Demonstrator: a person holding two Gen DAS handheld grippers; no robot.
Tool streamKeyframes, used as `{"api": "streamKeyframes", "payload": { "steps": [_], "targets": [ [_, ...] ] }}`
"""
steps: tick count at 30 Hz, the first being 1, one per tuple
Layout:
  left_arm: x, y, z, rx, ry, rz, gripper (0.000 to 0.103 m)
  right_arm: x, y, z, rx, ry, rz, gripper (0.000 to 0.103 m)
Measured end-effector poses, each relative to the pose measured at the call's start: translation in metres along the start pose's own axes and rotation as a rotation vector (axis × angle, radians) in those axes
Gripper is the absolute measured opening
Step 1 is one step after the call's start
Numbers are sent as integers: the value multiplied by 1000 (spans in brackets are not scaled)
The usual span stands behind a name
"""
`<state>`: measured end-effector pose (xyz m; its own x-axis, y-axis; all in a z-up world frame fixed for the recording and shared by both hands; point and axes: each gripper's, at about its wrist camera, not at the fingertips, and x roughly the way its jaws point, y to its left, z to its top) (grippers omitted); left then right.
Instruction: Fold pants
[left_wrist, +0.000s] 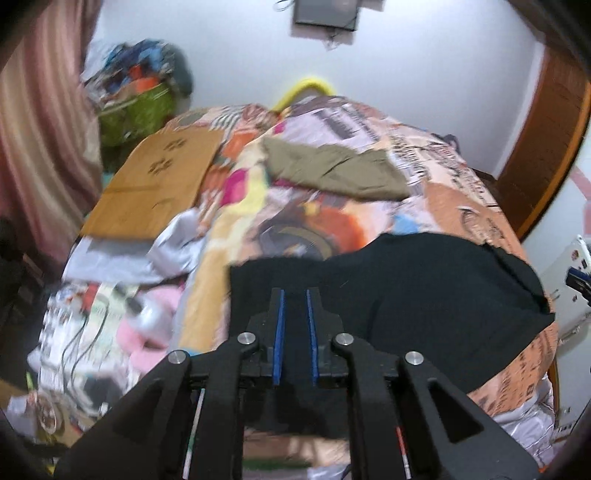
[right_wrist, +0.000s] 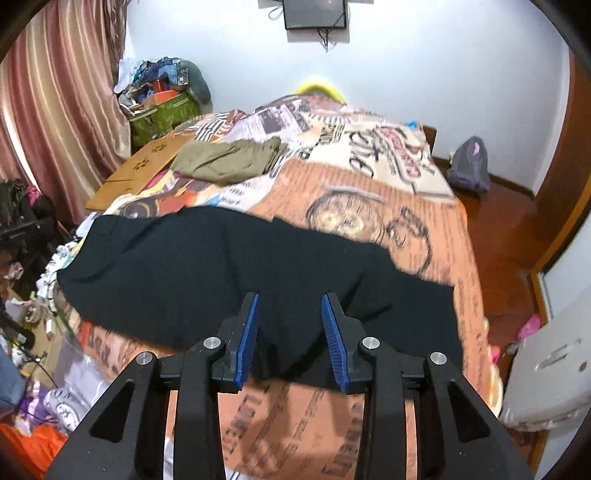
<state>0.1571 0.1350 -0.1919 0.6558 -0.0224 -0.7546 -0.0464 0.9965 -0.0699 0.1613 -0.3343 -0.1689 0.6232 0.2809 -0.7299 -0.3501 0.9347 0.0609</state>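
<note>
Now black pants (right_wrist: 236, 266) lying on bed (right_wrist: 369, 192), long axis running nine to three; left gripper (left_wrist: 294, 295) narrowly parted, right gripper (right_wrist: 290, 299) spread wider, both hovering empty above near edge.

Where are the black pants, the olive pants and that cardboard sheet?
black pants (right_wrist: 207, 273), right wrist view, middle of the cloth
olive pants (right_wrist: 229, 160), right wrist view, its centre
cardboard sheet (left_wrist: 155, 184), left wrist view, flat middle
</note>
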Motion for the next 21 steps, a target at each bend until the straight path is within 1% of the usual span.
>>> {"api": "streamKeyframes", "payload": {
  "steps": [3,4,6,8,9,14,18,21],
  "targets": [
    [12,-25,20,37,-14,-38,16,13,2,16,-12,-6,3,39],
    [16,-34,26,49,-18,-47,19,20,4,22,-17,-4,6,39],
    [27,-51,38,69,-27,-62,25,36,7,30,-23,4,10,40],
    [38,-65,46,82,-29,-80,35,54,8,38,-21,26,19,40],
    [45,-73,50,92,-31,-84,37,66,8,42,-20,44,28,40],
    [76,-105,59,134,-2,-118,47,117,11,52,-30,133,39,40],
    [102,-132,59,192,27,-120,51,146,12,57,-39,191,54,40],
    [115,-144,59,217,47,-136,54,163,13,58,-58,230,47,40]
  ]
}}
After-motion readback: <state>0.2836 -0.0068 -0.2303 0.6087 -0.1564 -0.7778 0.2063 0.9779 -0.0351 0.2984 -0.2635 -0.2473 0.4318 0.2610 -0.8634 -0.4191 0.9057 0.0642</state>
